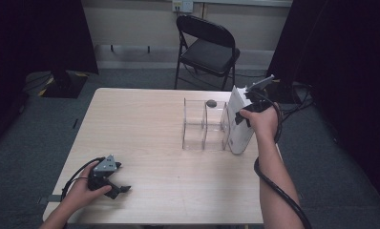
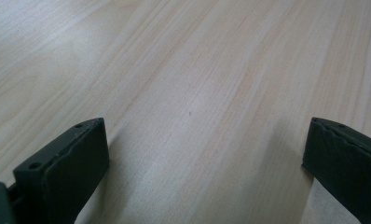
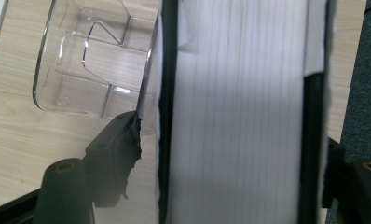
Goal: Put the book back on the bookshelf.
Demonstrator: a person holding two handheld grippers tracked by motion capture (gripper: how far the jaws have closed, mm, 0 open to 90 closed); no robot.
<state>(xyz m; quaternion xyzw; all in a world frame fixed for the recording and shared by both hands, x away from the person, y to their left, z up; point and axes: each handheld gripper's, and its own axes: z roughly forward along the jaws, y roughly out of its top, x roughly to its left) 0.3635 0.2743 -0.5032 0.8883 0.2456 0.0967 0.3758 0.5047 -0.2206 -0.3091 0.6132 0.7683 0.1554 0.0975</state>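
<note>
A white book point(image 1: 239, 131) with dark covers stands upright on the table, against the right side of a clear plastic organizer point(image 1: 203, 126). My right gripper point(image 1: 240, 119) straddles the book from above. In the right gripper view the book point(image 3: 239, 116) sits between the jaws of the right gripper point(image 3: 232, 135); a narrow gap shows beside the left pad point(image 3: 123, 140), so the jaws are open. The organizer point(image 3: 90, 60) lies just left of it. My left gripper point(image 1: 120, 179) rests open near the table's front left corner, and in its own view the left gripper point(image 2: 205, 126) has bare wood between its jaws.
A small dark grey lump point(image 1: 211, 102) sits at the organizer's far edge. A black folding chair point(image 1: 207, 47) stands behind the wooden table point(image 1: 140, 119). The table's right edge runs close to the book, with grey carpet beyond.
</note>
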